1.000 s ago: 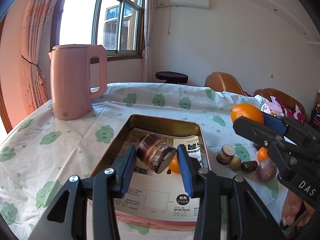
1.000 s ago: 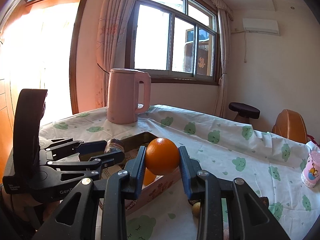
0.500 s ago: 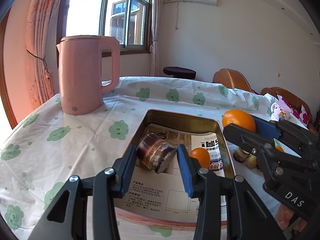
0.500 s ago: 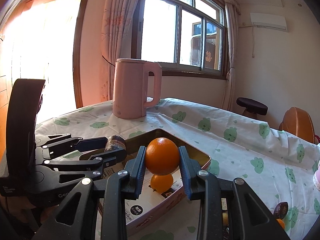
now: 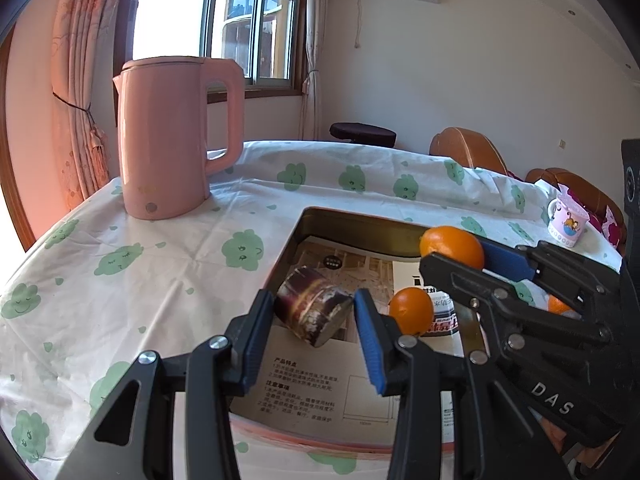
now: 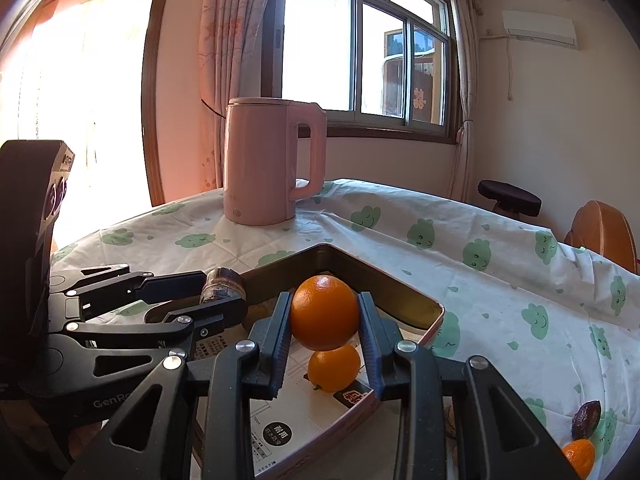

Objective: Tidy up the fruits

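Behind the tin tray [image 5: 360, 222], pink kettle [image 5: 172, 140] and cup [image 5: 566, 226].

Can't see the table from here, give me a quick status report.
Left gripper shut on brown cylinder piece, right gripper shut on big orange, both over tin tray. Small orange lies under right's load.

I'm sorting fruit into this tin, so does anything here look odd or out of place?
Yes: the left gripper holds a dark banded cylinder, tilted over the tin. It looks like a cut stalk segment, unlike the round oranges.
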{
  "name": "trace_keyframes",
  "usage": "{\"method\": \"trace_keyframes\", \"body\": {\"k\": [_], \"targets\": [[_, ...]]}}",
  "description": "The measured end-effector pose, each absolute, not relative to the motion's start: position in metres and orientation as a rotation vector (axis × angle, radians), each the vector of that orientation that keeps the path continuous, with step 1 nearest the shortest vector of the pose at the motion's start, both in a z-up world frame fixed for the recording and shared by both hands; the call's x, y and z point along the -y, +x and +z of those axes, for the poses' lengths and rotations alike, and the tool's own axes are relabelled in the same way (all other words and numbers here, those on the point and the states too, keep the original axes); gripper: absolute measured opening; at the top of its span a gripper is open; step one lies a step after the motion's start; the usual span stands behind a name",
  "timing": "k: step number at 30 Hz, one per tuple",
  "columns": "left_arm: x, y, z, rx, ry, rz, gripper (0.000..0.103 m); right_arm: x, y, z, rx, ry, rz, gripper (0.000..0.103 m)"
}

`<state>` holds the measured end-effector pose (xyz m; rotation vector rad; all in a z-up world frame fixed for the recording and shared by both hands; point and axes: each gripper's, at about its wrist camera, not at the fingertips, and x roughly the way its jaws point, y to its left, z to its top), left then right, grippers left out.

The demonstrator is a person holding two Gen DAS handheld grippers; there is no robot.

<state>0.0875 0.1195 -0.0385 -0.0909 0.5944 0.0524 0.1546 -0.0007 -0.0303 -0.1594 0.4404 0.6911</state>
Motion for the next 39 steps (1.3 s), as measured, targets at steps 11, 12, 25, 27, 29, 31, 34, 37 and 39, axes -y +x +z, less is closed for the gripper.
{"method": "trace_keyframes", "body": {"k": [11,12,25,27,29,31,34,37,39], "targets": [[-0.122,0.095,-0.044,-0.641,-0.099,0.055,0.044,-0.007,0.17,-0.037,-0.516,-0.153,0.702,0.034],[-0.122,0.095,-0.044,-0.644,-0.099,0.055,0.043,-0.007,0.171,-0.037,-0.522,-0.151,0.704,0.034],[-0.125,0.101,-0.047,-0.676,-0.125,0.042,0.043,-0.009,0.178,-0.042,-0.575,-0.144,0.725,0.034],[-0.125,0.101,-0.048,-0.677,-0.124,0.044,0.043,-0.01,0.178,-0.042,-0.577,-0.144,0.725,0.034],[-0.125,0.101,-0.048,-0.679,-0.123,0.046,0.043,-0.01,0.179,-0.042,-0.581,-0.144,0.726,0.034],[-0.125,0.101,-0.048,-0.679,-0.119,0.049,0.043,-0.01,0.18,-0.043,-0.586,-0.144,0.728,0.034],[-0.124,0.101,-0.048,-0.68,-0.118,0.05,0.043,-0.01,0.18,-0.043,-0.588,-0.146,0.726,0.034],[-0.124,0.101,-0.048,-0.677,-0.113,0.057,0.043,-0.011,0.18,-0.043,-0.589,-0.147,0.723,0.034],[-0.124,0.1,-0.048,-0.673,-0.11,0.062,0.043,-0.011,0.18,-0.043,-0.588,-0.148,0.72,0.035]]}}
